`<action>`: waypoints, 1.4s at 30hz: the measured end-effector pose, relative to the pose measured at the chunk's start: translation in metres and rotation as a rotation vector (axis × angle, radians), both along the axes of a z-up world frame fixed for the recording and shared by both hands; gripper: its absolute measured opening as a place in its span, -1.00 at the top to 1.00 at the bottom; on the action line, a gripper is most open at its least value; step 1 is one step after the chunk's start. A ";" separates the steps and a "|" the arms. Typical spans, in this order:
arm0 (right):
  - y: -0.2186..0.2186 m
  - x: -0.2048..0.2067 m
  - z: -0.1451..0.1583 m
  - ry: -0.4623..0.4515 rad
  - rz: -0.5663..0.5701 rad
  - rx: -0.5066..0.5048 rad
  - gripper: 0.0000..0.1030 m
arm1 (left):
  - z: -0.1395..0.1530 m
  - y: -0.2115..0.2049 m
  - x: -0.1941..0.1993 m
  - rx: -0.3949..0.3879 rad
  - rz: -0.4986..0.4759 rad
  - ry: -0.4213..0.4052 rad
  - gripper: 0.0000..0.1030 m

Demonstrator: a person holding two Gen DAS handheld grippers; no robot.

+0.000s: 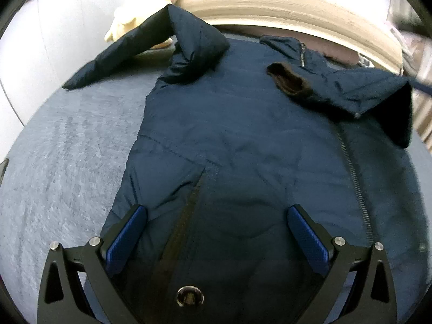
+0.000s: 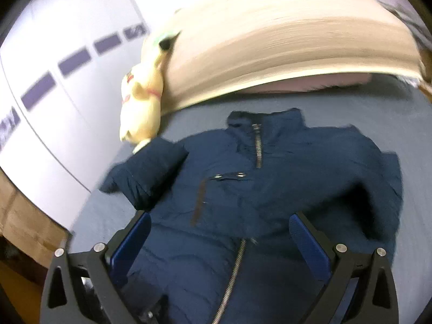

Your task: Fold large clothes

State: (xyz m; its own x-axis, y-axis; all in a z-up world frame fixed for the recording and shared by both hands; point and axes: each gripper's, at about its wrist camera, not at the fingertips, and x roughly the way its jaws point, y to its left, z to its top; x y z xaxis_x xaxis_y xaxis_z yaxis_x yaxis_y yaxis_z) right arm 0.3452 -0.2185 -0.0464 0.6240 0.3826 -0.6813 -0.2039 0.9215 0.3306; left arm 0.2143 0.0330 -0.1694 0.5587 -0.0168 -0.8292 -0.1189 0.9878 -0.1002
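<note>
A dark navy padded jacket [image 1: 232, 124] lies front-up on a blue bed cover [image 1: 67, 167], with its zip [image 2: 257, 145] running down the middle. Its left sleeve [image 1: 129, 54] bends out toward the wall. The right sleeve [image 1: 351, 91] is folded across the chest, brown-lined cuff [image 1: 286, 78] showing. My left gripper [image 1: 216, 216] hovers open over the jacket's lower left panel, nothing between its blue pads [image 1: 127, 240]. My right gripper [image 2: 220, 221] is open above the lower front near the zip, holding nothing.
A cream plush toy [image 2: 143, 102] leans at the head of the bed beside a beige headboard [image 2: 270, 40]. A white wall [image 2: 67, 124] with purple blocks runs along the left. A cardboard box [image 2: 24, 216] stands at the bed's left edge.
</note>
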 end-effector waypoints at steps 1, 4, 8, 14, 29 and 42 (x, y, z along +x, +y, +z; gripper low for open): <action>-0.015 -0.008 0.000 -0.009 -0.023 0.021 -1.00 | 0.011 0.006 0.002 -0.063 0.004 -0.002 -1.00; -0.074 -0.039 -0.013 -0.024 -0.140 0.082 -1.00 | 0.040 0.013 0.014 -0.220 0.018 -0.021 -1.00; -0.141 -0.066 -0.044 0.011 -0.295 0.176 -1.00 | 0.057 0.004 0.058 -0.450 -0.031 0.032 -1.00; -0.190 -0.096 -0.072 0.026 -0.375 0.212 -1.00 | 0.031 -0.019 0.129 -0.707 0.044 0.162 -1.00; -0.229 -0.104 -0.083 0.028 -0.405 0.244 -1.00 | 0.063 -0.002 0.152 -0.465 0.128 -0.015 0.82; -0.255 0.014 -0.088 0.141 -0.431 0.281 -1.00 | 0.017 0.024 0.147 -0.257 0.113 -0.006 0.82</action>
State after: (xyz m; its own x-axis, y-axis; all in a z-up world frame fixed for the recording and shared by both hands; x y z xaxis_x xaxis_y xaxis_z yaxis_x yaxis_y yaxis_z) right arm 0.3590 -0.4732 -0.1343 0.6745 0.2916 -0.6782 0.2383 0.7834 0.5739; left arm 0.3617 0.0569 -0.1525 0.5738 -0.1635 -0.8025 -0.2252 0.9106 -0.3465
